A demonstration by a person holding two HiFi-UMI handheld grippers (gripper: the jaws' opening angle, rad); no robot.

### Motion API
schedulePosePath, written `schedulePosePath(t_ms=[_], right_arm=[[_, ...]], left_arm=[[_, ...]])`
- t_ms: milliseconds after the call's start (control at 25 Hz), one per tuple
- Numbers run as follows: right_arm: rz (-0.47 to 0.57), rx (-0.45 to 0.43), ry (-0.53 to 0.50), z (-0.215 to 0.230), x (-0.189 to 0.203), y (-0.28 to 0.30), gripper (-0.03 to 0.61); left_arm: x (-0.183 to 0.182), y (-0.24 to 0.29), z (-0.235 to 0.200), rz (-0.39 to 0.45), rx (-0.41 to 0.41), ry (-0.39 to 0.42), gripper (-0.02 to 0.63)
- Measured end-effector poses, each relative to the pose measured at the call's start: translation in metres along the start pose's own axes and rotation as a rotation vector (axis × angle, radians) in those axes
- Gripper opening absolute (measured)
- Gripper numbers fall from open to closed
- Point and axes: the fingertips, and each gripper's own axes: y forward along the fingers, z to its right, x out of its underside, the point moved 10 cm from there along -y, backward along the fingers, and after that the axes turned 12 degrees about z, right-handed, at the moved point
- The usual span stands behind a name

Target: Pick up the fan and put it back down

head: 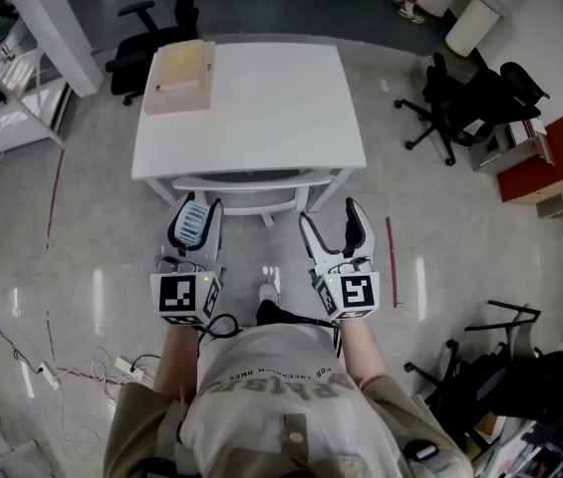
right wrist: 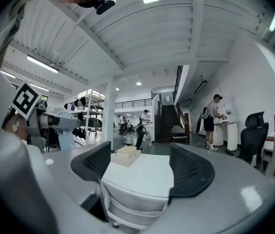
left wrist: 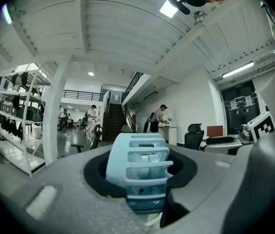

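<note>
A small light-blue fan with a slatted grille sits between the jaws of my left gripper, which is shut on it and holds it level in the air, short of the table. In the left gripper view the fan fills the gap in the left gripper. My right gripper stands open beside it with nothing between its fingers. In the right gripper view the right gripper points at the white table.
The white table stands straight ahead with a beige box at its far left corner and a white chair tucked under its near edge. Black office chairs stand to the right, shelving to the left, cables on the floor.
</note>
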Motion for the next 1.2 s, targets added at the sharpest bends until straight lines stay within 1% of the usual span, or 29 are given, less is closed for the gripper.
schedulePosePath(t_ms=[200, 400, 600, 880, 1040, 1200], right_arm=[[0.013, -0.037, -0.002, 0.047, -0.003, 0.035, 0.354], [0.002, -0.059, 0.018, 0.073, 0.004, 0.063, 0.354], [-0.017, -0.08, 0.042, 0.081, 0.019, 0.082, 0.354], [-0.034, -0.077, 0.048, 0.079, 0.034, 0.105, 0.354], [-0.051, -0.087, 0.039, 0.081, 0.041, 0.121, 0.354], [-0.061, -0.078, 0.033, 0.081, 0.046, 0.15, 0.354]], left_arm=[[0.001, 0.053, 0.016, 0.003, -0.015, -0.004, 0.179], [0.005, 0.084, 0.019, -0.016, -0.031, 0.001, 0.179], [0.013, 0.099, 0.013, -0.042, -0.049, 0.005, 0.179], [0.026, 0.121, -0.008, -0.053, -0.039, -0.008, 0.179], [0.032, 0.147, -0.02, -0.054, -0.017, -0.037, 0.179], [0.037, 0.179, -0.04, -0.053, 0.015, -0.061, 0.179]])
